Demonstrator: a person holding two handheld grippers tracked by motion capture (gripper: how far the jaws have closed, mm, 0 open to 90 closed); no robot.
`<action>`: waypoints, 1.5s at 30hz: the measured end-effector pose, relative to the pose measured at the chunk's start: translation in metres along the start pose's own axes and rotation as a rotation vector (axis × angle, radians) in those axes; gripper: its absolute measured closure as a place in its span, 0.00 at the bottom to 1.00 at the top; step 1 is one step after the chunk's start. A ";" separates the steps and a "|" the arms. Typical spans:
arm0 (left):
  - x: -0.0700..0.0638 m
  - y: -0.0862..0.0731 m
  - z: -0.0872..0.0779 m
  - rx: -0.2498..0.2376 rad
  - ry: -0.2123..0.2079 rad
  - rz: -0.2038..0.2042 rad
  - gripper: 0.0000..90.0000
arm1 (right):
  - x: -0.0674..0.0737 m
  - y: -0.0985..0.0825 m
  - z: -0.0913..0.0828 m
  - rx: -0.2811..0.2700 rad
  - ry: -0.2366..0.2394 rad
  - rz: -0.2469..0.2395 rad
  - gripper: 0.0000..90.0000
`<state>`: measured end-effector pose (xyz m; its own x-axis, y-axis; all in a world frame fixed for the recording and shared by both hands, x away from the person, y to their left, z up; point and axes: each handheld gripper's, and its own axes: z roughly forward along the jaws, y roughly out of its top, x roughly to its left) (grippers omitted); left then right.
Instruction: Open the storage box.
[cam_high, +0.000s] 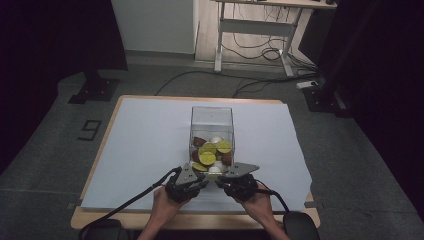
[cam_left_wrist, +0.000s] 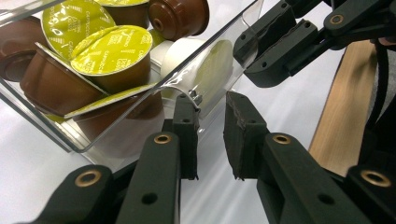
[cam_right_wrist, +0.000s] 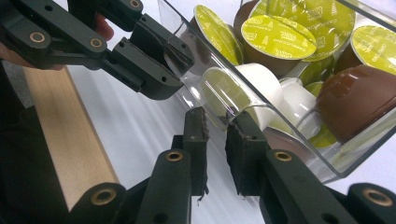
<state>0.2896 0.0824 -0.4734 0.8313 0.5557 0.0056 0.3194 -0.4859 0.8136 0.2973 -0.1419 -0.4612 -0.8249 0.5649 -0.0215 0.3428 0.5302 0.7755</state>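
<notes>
1. The left gripper (cam_high: 199, 176) is clenching the near wall of the clear box (cam_high: 212, 116); in the left gripper view its pads are pinching the wall's rim (cam_left_wrist: 205, 100) near one corner.
2. The right gripper (cam_high: 223, 176) is gripping the same wall beside it, its jaws closing over the rim (cam_right_wrist: 219, 119) in the right gripper view, with the left gripper (cam_right_wrist: 154, 70) just across from it.
3. Two grips on one edge are probably steadying the box, so it can be dragged or tipped without twisting.
4. The box is sitting near the table's middle on the white sheet (cam_high: 145, 145), its near wall toward the person, both hands (cam_high: 167, 200) coming in from the near edge.
5. Coffee capsules (cam_left_wrist: 116, 53) are lying heaped inside: brown (cam_right_wrist: 359, 100) and white (cam_right_wrist: 261, 84) cups with green foil lids, tumbled at all angles.
6. The pile is crowding the gripped end, which is perhaps putting the weight near the jaws.
7. The table's wooden rim (cam_right_wrist: 70, 140) is showing beside the sheet.
</notes>
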 end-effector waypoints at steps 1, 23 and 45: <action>-0.001 0.000 0.000 -0.001 0.001 -0.003 0.83 | 0.001 -0.001 -0.001 -0.001 -0.002 -0.002 0.86; -0.014 -0.006 -0.007 -0.008 -0.006 -0.008 0.83 | 0.011 -0.006 -0.008 0.014 0.017 -0.035 0.86; 0.007 -0.024 -0.043 0.002 -0.003 -0.051 0.75 | -0.002 -0.010 -0.028 0.015 0.068 -0.056 0.74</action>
<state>0.2685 0.1271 -0.4680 0.8154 0.5777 -0.0378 0.3621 -0.4581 0.8118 0.2834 -0.1662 -0.4508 -0.8713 0.4903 -0.0213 0.3015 0.5691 0.7650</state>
